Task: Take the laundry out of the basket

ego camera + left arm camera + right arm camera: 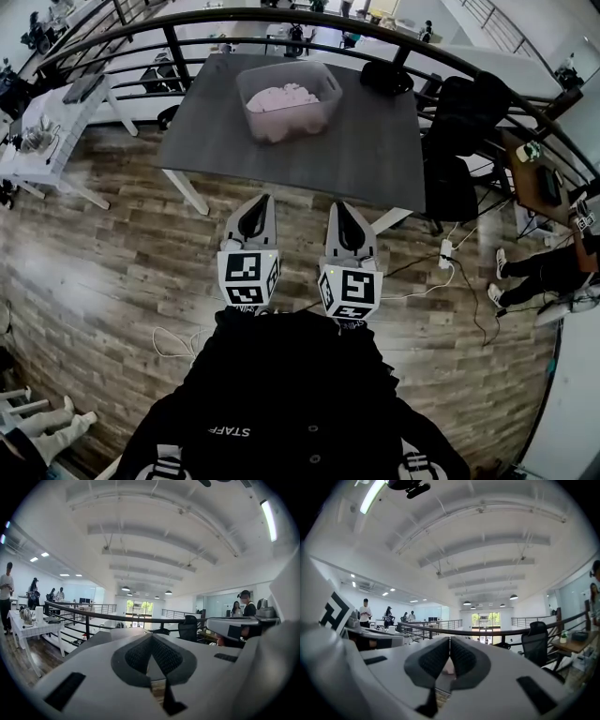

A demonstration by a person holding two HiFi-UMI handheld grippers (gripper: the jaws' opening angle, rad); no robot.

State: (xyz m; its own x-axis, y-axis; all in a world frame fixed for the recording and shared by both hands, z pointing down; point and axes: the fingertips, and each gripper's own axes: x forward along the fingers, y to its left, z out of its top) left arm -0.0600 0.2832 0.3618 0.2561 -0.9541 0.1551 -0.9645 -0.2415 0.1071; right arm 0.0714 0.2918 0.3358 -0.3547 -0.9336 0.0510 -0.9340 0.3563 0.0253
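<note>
laundry (284, 97) pale pink | table (375, 150) dark grey | floor (94, 272) — brown wood-grain planks

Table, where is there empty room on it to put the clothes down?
The table is bare across its near half, between the basket and the front edge, and in a strip left of the basket. Crowded only at the far right corner, by a black object.

left gripper (262, 201) and right gripper (341, 206), white shells, dark grey textured pads (136, 656), black-and-white square-marker cubes (248, 275); black top (281, 394) lettered "staff" in white, white-striped sleeves (167, 461).
</note>
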